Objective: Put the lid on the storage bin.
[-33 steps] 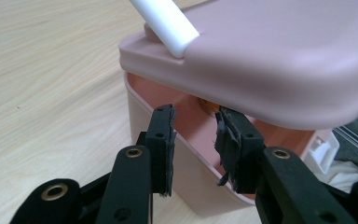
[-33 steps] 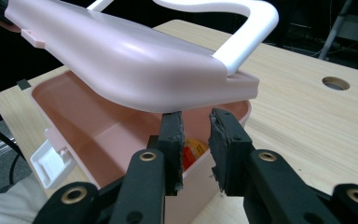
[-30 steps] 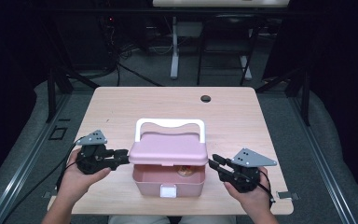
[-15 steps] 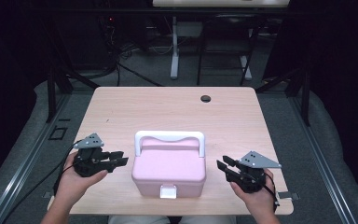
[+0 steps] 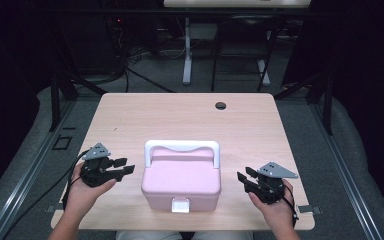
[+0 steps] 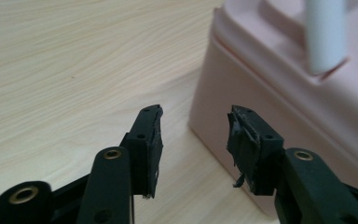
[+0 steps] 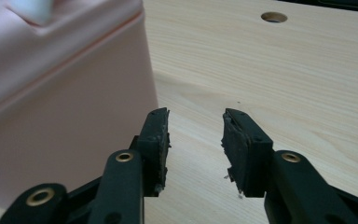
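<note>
Left tongs (image 5: 125,166) and right tongs (image 5: 243,180), both parted and empty, flanking a closed pink box (image 5: 181,182).
Held apart from the box on either side, near the table's (image 5: 180,117) front edge; box midway along that edge, white handle (image 5: 181,146) folded toward the far side, white latch (image 5: 180,205) facing front.

1. The right gripper (image 7: 196,140) has its black jaws parted with nothing between them, pads looking pretty chewed up.
2. A pink box (image 7: 60,93) sits just to their left, not touching.
3. Light wooden table (image 7: 270,84) underneath, with a round hole (image 7: 274,17) at the far end.
</note>
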### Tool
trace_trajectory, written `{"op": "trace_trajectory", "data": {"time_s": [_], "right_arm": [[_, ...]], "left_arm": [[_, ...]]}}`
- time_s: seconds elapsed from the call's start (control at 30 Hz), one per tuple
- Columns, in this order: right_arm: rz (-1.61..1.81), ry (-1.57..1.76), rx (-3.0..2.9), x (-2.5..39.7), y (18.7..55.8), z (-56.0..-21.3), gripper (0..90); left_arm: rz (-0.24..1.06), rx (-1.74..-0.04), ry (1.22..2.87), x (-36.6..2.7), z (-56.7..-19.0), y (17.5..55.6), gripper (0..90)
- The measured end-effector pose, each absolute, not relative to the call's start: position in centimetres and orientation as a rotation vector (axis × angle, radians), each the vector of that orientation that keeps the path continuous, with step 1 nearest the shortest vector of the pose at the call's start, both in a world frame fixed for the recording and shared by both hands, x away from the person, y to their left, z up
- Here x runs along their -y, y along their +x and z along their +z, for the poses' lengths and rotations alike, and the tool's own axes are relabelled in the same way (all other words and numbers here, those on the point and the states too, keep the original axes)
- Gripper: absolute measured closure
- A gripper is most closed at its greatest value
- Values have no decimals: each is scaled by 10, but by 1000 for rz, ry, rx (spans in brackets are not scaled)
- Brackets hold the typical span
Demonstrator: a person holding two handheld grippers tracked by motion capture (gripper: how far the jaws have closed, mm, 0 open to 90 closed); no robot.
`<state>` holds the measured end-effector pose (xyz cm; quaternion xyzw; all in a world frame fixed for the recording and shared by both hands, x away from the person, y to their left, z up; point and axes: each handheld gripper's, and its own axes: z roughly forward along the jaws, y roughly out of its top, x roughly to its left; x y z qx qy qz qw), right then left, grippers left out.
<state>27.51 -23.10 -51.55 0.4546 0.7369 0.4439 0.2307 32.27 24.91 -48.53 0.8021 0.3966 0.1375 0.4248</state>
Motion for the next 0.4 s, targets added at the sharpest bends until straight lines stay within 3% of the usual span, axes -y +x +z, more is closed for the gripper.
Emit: {"op": "trace_trajectory", "data": {"time_s": [0.4], "right_arm": [[1165,1308,-2027,237,289,-537,513]], "left_arm": [[365,-1044,2022,-254,-506,331,476]]}}
